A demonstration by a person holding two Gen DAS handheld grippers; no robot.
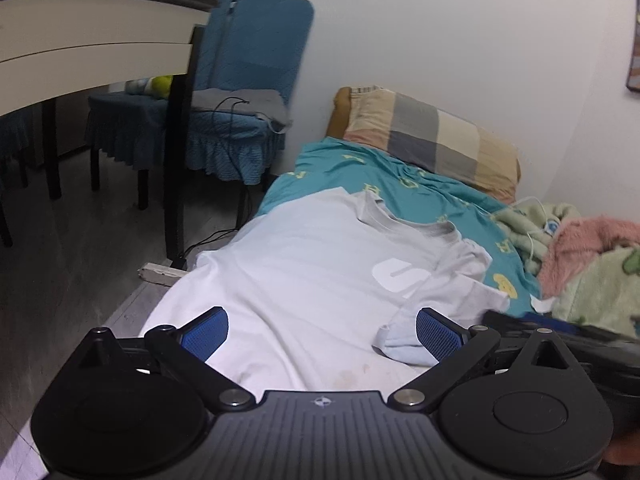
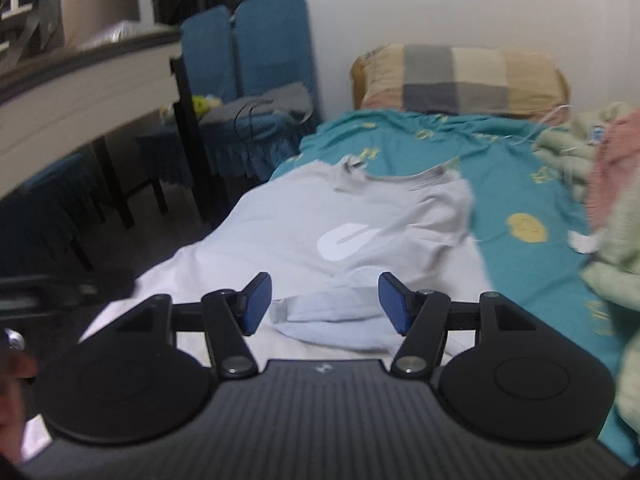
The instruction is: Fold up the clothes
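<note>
A pale grey T-shirt [image 1: 304,264] with a white logo lies spread on the teal bedsheet [image 1: 384,168], collar toward the pillow. Its right sleeve [image 1: 404,344] is folded in over the body. My left gripper [image 1: 320,332] is open above the shirt's lower part, its right pad beside the folded sleeve. In the right wrist view the same shirt [image 2: 352,216] lies ahead and my right gripper [image 2: 326,300] is open, its jaws either side of the folded sleeve [image 2: 336,320] without closing on it.
A checked pillow [image 1: 432,136] lies at the head of the bed against the white wall. Crumpled green and pink blankets [image 1: 592,264] pile on the right. Blue-covered chairs [image 1: 240,92] and a table [image 1: 92,40] stand left of the bed, with cables on the floor.
</note>
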